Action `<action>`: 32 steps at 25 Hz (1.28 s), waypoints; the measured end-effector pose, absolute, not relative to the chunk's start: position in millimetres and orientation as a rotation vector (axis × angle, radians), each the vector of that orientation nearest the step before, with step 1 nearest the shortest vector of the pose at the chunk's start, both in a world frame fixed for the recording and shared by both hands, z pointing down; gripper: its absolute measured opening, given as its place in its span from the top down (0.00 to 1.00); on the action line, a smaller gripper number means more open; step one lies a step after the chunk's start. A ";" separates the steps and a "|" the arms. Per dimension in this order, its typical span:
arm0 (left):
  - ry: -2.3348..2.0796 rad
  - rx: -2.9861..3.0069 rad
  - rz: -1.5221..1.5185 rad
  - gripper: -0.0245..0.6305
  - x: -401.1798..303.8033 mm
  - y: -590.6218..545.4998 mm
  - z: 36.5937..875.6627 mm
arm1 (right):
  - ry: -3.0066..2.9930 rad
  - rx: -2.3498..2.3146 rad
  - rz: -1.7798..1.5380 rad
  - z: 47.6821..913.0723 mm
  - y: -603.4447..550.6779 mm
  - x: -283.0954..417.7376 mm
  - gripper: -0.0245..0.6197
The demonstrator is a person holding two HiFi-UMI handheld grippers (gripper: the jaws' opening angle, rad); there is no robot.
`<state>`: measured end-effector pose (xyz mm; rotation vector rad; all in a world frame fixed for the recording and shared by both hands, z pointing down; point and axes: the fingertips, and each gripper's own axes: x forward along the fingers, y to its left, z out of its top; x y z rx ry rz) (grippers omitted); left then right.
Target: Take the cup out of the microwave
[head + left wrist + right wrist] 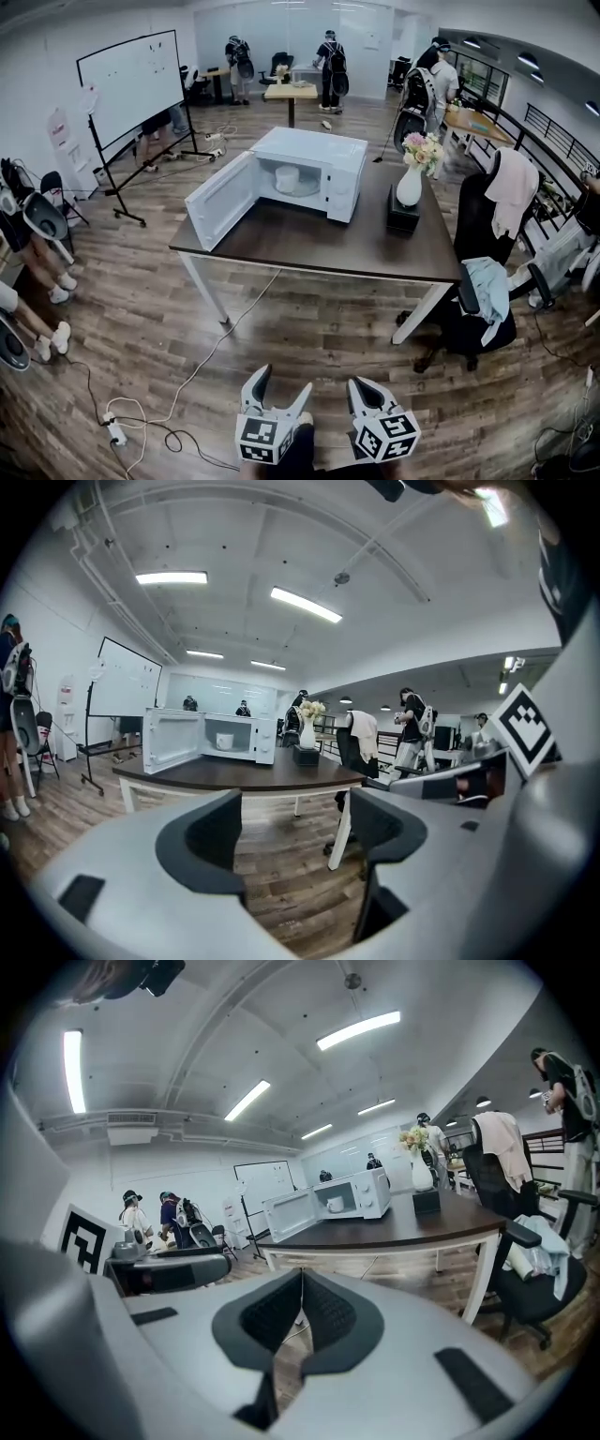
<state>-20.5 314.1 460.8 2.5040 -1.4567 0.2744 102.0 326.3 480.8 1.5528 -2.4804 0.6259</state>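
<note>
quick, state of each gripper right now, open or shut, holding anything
Left gripper: open, nothing between its jaws.
Right gripper: shut, holding nothing.

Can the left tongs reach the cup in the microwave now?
Probably not yet: the open left tongs hang well short of the table. The microwave door is open, though, leaving the cup exposed.

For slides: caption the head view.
A cup sits in the open microwave on the table; left gripper open, right gripper shut, both far from it.
</note>
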 end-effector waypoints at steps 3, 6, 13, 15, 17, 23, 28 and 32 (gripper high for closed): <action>-1.490 2.490 0.246 0.38 -26.3 285.7 458.5 | -2.468 1.568 0.626 479.5 300.5 100.9 0.97; -1.530 2.458 0.193 0.32 -35.5 259.8 457.2 | -2.459 1.578 0.621 479.8 277.2 99.1 0.97; -1.545 2.413 0.107 0.19 -60.8 206.7 457.5 | -2.467 1.573 0.602 477.3 224.4 80.1 0.97; -1.542 2.421 0.129 0.19 -65.8 193.9 459.5 | -2.472 1.575 0.594 476.4 211.1 73.5 0.97; -1.522 2.441 0.154 0.19 -66.8 183.7 461.5 | -2.472 1.578 0.594 477.4 199.5 68.6 0.97; -1.466 2.507 0.230 0.19 -61.9 168.4 464.9 | -2.460 1.578 0.624 487.1 182.2 62.5 0.97; -1.442 2.518 0.246 0.20 -60.8 156.3 465.8 | -2.445 1.581 0.647 489.6 170.5 63.4 0.97; -1.436 2.521 0.235 0.20 -58.8 142.3 468.4 | -2.444 1.570 0.661 492.4 154.3 62.2 0.97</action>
